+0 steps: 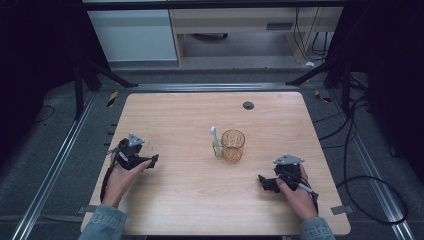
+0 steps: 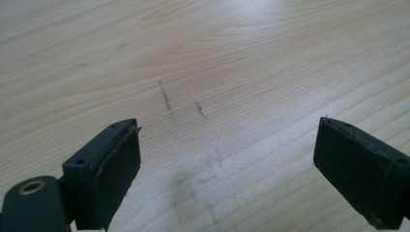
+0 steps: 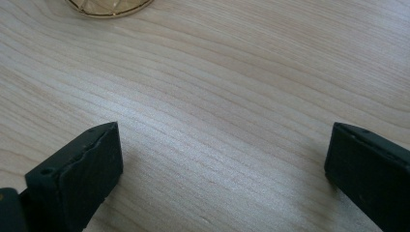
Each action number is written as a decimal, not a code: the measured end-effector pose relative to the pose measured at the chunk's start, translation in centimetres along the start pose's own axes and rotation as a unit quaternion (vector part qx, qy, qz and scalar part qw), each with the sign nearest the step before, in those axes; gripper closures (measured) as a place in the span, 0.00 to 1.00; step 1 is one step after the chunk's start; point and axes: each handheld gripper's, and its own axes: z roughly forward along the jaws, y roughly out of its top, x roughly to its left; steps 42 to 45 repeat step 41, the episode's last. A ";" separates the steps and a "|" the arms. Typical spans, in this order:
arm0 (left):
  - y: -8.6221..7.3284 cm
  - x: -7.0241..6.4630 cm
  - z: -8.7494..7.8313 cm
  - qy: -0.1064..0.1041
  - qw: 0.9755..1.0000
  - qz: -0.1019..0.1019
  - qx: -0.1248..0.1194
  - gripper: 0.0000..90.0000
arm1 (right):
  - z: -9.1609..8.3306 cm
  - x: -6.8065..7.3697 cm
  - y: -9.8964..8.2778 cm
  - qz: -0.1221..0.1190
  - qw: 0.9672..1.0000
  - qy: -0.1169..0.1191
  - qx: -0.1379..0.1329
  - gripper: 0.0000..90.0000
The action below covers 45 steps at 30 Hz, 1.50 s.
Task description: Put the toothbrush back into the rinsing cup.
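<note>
Nearest the camera in the high view, at the lower edge, we see two sleeved forearms; the left gripper [image 1: 150, 161] sits at centre left and the right gripper [image 1: 263, 181] at lower right, both resting low on the tabletop [image 1: 175, 110]. An amber glass cup [image 1: 233, 145] stands just right of centre, with a toothbrush [image 1: 215, 141] upright against its left side; how the brush is supported we cannot make out. Left gripper view: jaws wide apart over bare scuffed wood, holding nothing. Right gripper view: jaws likewise wide and empty; the cup's base [image 3: 110, 7] is cut off at the upper left. We judge that a careless approach could nudge the light cup and topple the brush.
</note>
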 end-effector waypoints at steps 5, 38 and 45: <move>-0.2 0.3 1.0 -0.003 1.000 -0.001 -0.001 0.09 | 0.0 0.0 0.0 0.000 1.000 0.000 0.000 0.00; -1.8 1.1 3.6 -0.017 0.999 -0.038 -0.003 0.02 | 0.0 0.0 0.0 0.000 1.000 0.000 0.000 0.00; -1.8 1.1 3.6 -0.011 0.999 -0.046 0.000 0.00 | 0.0 0.0 0.0 0.000 1.000 0.000 0.000 0.00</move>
